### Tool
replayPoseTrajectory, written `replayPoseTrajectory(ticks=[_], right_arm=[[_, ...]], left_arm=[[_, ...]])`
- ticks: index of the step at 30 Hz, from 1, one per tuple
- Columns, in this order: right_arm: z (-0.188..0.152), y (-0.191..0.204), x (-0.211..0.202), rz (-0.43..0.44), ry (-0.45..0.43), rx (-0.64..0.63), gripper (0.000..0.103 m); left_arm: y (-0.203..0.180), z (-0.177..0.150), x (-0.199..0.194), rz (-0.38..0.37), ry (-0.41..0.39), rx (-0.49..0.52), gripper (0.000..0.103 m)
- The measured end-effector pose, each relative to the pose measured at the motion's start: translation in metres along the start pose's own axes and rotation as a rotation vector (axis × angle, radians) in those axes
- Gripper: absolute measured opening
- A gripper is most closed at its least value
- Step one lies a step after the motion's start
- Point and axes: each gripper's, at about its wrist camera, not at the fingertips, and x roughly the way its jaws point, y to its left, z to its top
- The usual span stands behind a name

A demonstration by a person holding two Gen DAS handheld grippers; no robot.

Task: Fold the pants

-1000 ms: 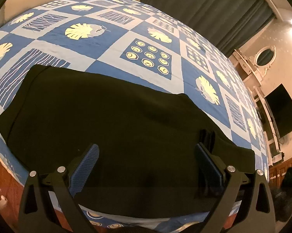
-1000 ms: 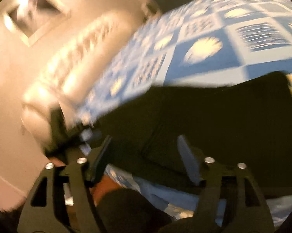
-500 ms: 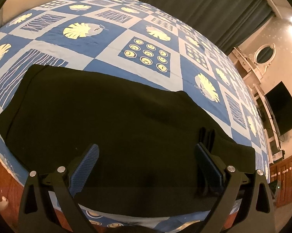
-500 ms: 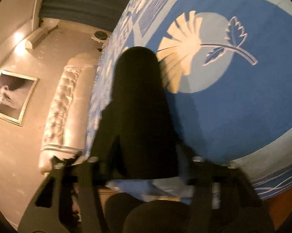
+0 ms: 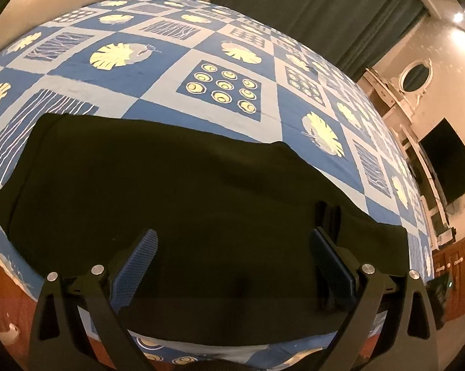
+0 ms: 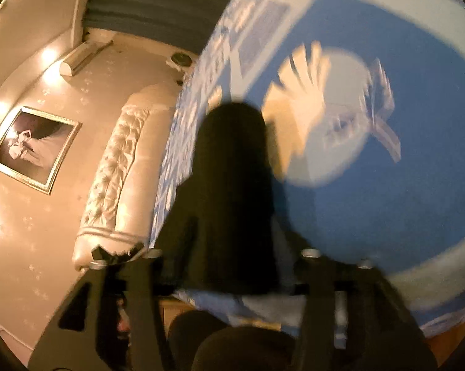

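Black pants [image 5: 176,185] lie flat across the near edge of a bed with a blue and white patterned cover [image 5: 220,43]. My left gripper [image 5: 232,256] is open and empty, held just above the pants' near edge, blue pads wide apart. In the right wrist view, which is blurred by motion, the pants [image 6: 232,191] run away from the camera along the bed's edge. My right gripper [image 6: 229,272] sits at their near end. Its fingertips are lost in blur against the black cloth, so I cannot tell if it grips.
Dark curtains [image 5: 319,9] hang behind the bed. A white dresser with an oval mirror [image 5: 414,74] and a wall television [image 5: 448,160] stand at the right. A tufted headboard [image 6: 115,179] and framed picture [image 6: 34,148] show in the right wrist view.
My right gripper swung round from facing across the pants to their end, close to the bed cover. My left gripper has barely moved.
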Motion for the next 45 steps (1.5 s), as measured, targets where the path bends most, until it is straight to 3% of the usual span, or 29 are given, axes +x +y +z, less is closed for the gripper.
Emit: replayPoseTrajectory(ticks=[6,10,12,13,14,19,22,26,29,33,39,41,45], right_arm=[[0.053,-0.006,0.035,0.038,0.04,0.051,0.066],[0.071,-0.009,0.055,0.078,0.064,0.081,0.066],[0.077,-0.009,0.061,0.052,0.077,0.063,0.055],[0.078,-0.011,0.063,0.019,0.088,0.044,0.035],[0.079,-0.012,0.063,-0.006,0.09,0.031,0.028],[0.08,-0.025,0.059,-0.003,0.074,0.045,0.022],[0.077,-0.024,0.053,-0.018,0.066,0.047,0.028],[0.07,-0.005,0.028,-0.015,-0.032,0.045,0.064],[0.054,0.011,0.007,0.005,-0.069,0.017,0.071],[0.026,0.028,-0.002,0.035,-0.064,-0.009,0.077],[-0.016,0.045,0.007,0.056,-0.039,-0.011,0.081],[-0.023,0.052,0.013,0.065,-0.03,-0.018,0.081],[-0.031,0.067,0.02,0.021,-0.015,-0.065,0.082]], left_arm=[[-0.003,-0.001,0.001,-0.005,0.008,0.012,0.097],[-0.003,-0.001,0.001,-0.005,0.008,0.011,0.097],[-0.003,-0.001,0.001,-0.004,0.009,0.008,0.097],[-0.002,-0.001,0.001,-0.005,0.009,0.006,0.097],[-0.003,-0.002,0.002,-0.007,0.011,0.004,0.097],[-0.001,-0.001,0.004,-0.012,0.018,0.001,0.097],[0.0,-0.001,0.003,-0.022,0.021,-0.004,0.097],[0.009,0.002,-0.006,-0.066,0.025,-0.031,0.097],[0.029,0.01,-0.02,-0.115,0.023,-0.024,0.097],[0.084,0.015,-0.047,-0.135,-0.035,-0.039,0.097],[0.202,0.01,-0.066,-0.153,-0.098,-0.301,0.097],[0.227,0.005,-0.063,-0.156,-0.101,-0.385,0.097],[0.252,-0.004,-0.05,-0.235,-0.089,-0.498,0.097]])
